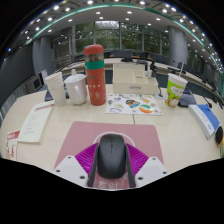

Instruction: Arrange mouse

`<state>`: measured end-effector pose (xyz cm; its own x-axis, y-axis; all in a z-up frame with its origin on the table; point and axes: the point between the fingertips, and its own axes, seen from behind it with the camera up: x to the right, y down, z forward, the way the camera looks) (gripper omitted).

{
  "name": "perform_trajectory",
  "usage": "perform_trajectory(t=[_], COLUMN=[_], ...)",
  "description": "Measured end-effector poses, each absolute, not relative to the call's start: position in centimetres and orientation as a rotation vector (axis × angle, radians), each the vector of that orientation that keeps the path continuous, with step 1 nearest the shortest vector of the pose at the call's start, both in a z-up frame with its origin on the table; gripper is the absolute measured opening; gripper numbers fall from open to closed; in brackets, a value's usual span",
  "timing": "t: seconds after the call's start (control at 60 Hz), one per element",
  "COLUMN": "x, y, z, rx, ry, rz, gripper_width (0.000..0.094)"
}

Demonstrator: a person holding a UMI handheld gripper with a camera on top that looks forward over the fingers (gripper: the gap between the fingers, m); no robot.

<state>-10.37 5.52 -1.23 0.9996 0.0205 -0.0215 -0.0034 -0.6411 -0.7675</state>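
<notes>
A black computer mouse (111,157) sits between my two fingers, its sides pressed by the magenta pads (86,157). My gripper (111,148) is shut on it and holds it over the near part of a pink mouse mat (85,133) that lies on the pale table (60,135). I cannot tell whether the mouse touches the mat.
Beyond the mat stand a tall red canister (95,75), two white cups (75,88) and a beige box (130,78). A colourful sheet (133,104) lies mid-table. A green cup (176,92) is at the right, a booklet (35,123) at the left.
</notes>
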Motion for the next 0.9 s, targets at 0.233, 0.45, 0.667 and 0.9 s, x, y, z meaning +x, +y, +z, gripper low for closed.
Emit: perform_trajectory(t=[0.233, 0.45, 0.667, 0.9], x=[-10.1, -11.2, -12.8, -14.2], y=[2.0, -7.8, -19.3, -28.5], z=[5.1, 14.7, 19.3, 21.2], rx=[-2.215, -2.152, -2.133, -2.114], ry=[-0.024, 0.008, 0.046, 0.063], rz=[-0.013, -0.019, -0.016, -0.023], gripper_width=[0.0847, 0.0862, 0.0862, 0.0859])
